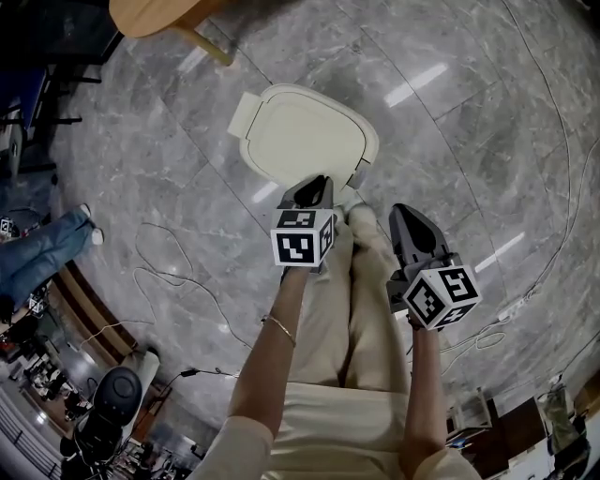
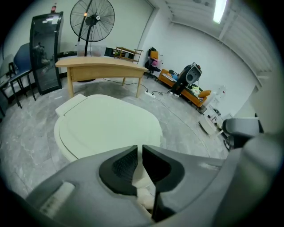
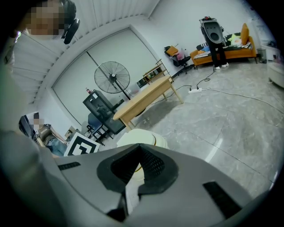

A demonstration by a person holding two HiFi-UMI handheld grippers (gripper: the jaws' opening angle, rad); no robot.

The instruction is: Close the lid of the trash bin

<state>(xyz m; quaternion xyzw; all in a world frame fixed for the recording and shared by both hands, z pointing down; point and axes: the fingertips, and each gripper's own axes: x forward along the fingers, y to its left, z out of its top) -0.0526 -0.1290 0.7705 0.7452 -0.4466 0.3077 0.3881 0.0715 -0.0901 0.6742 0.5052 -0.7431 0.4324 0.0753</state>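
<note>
- Floor (image 1: 469,122): grey marbled polished stone, fills most of head view; light streaks reflect centre & right.
- Room: white walls, ceiling strip light (image 2: 218,11) top right of left gripper view; open floor w/ furniture along the edges.
- Wooden table (image 2: 100,66): upper centre of left gripper view, behind the bin; its corner pokes in at top left of head view.
- Trash bin (image 1: 305,136): cream, rounded, upper centre of head view, standing on the floor; lid lies flat on it, hinge tab toward upper left.
- Black glass-front cabinet (image 2: 46,51): upper left, w/ a pedestal fan (image 2: 92,17) to its right.
- Orange sofa (image 3: 222,48): top right of right gripper view, against the far wall.
- Left gripper (image 1: 314,192): centre of head view, tips at bin's near rim, contact not clear; jaws drawn together to a thin slit, nothing clamped.
- Right gripper (image 1: 405,214): right of centre, off the bin, over bare floor; jaws meet at the tip, empty.
- Cables (image 1: 178,272): thin, looping over the floor at lower left.
</note>
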